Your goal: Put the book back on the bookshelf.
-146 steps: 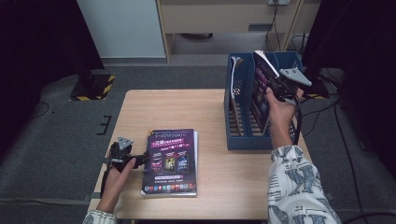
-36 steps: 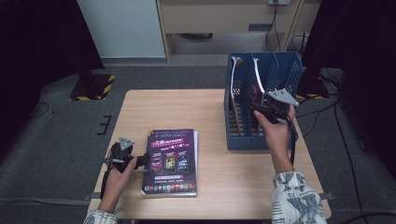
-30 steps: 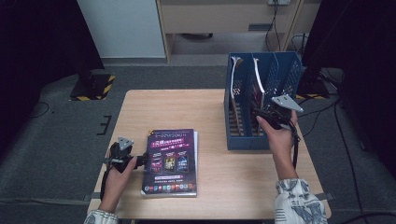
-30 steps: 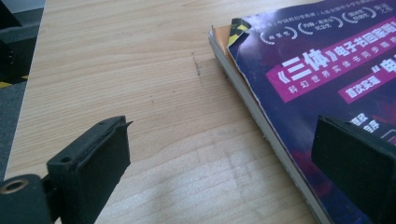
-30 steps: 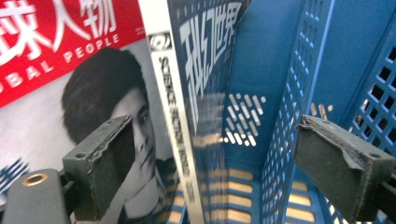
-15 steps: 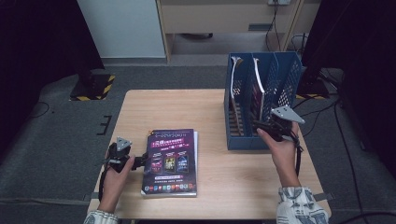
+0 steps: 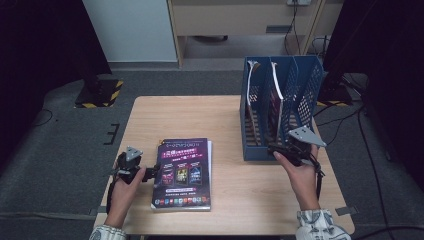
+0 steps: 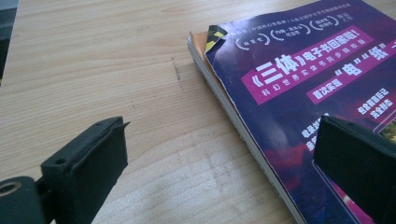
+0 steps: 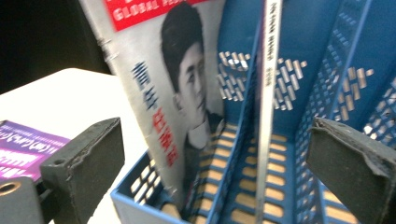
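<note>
A stack of purple-covered magazines lies flat at the table's front left. My left gripper rests open at the stack's left edge, one jaw over the cover and one over bare wood. A blue file rack stands at the right. A magazine with a portrait cover stands in its left slot, and a thin one stands in the slot beside it. My right gripper hovers just in front of the rack. Its jaws have just been opening, with nothing gripped.
The wooden table has bare room at its back left and in front of the rack. A yellow-and-black striped stand base sits on the grey floor at the left. Cables run beside the table's right edge.
The magazine my right gripper held above the rack now stands inside it. The right hand has drawn back out of the rack toward the table's front. The left hand has stayed put.
</note>
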Demonstrator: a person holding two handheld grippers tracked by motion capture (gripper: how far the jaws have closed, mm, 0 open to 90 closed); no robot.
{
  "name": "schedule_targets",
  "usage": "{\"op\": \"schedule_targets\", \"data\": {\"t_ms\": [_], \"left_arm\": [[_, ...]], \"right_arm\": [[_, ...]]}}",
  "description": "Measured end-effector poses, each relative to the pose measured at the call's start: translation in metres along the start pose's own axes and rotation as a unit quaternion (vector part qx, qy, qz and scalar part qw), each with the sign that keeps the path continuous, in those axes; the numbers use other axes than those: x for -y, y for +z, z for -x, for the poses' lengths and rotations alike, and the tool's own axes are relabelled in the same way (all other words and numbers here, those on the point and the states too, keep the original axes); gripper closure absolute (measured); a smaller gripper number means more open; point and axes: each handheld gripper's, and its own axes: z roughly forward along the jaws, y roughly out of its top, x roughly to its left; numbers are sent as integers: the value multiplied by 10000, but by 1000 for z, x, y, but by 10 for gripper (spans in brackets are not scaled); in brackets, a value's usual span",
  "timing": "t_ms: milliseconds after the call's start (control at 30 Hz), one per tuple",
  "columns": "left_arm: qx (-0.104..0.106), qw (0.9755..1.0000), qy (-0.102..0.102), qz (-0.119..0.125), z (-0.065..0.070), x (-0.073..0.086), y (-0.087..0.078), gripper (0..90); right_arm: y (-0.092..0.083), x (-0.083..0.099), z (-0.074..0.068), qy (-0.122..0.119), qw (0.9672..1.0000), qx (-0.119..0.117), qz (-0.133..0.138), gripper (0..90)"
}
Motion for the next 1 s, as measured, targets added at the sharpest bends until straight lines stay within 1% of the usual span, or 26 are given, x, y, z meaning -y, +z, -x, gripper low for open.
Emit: {"op": "schedule_targets", "data": {"t_ms": [67,133,167,200,300,400,467,500,600,667,700,767,867,933,1000], "left_arm": [[-30,10000,10,-4,0,0,0,30],[-19,10000,6,16,0,0,-1,31],[1,10000,-12,23,0,-1,0,31],[25,10000,-13,10,0,-1,0,34],[73,9999,70,-76,2,-1,2,48],[112,9999,75,-16,2,-2,1,47],[134,9999,72,-6,1,-2,1,46],[137,9999,74,-8,1,-2,1,46],[161,9998,64,41,1,-2,0,47],[177,9998,54,90,1,-2,0,47],[185,9998,90,66,0,-3,-1,47],[188,9998,51,88,1,-3,0,50],[184,9998,89,86,1,-4,-1,54],[188,9997,78,100,3,-4,-2,56],[213,9996,103,119,3,-5,-4,58]], "right_arm": [[-3,3,-3,63,9999,-78,20,41],[-5,6,-8,-107,9999,-51,-9,42],[-5,6,-8,-107,9999,-51,-9,42],[-6,6,-9,-134,9998,-113,-22,42],[-7,9,-11,-147,9997,-196,-40,72],[-8,11,-14,-183,9995,-264,-41,98],[-9,12,-17,-203,9993,-323,-32,133],[-10,12,-19,-254,9991,-339,-9,142],[-11,11,-22,-267,9988,-417,52,166],[-11,11,-24,-302,9986,-438,50,168],[-10,11,-24,-304,9986,-440,42,168],[-11,11,-26,-320,9984,-458,40,179],[-13,11,-31,-382,9980,-504,78,196],[-14,12,-36,-485,9973,-548,73,217],[-14,11,-42,-573,9969,-540,74,238]]}}
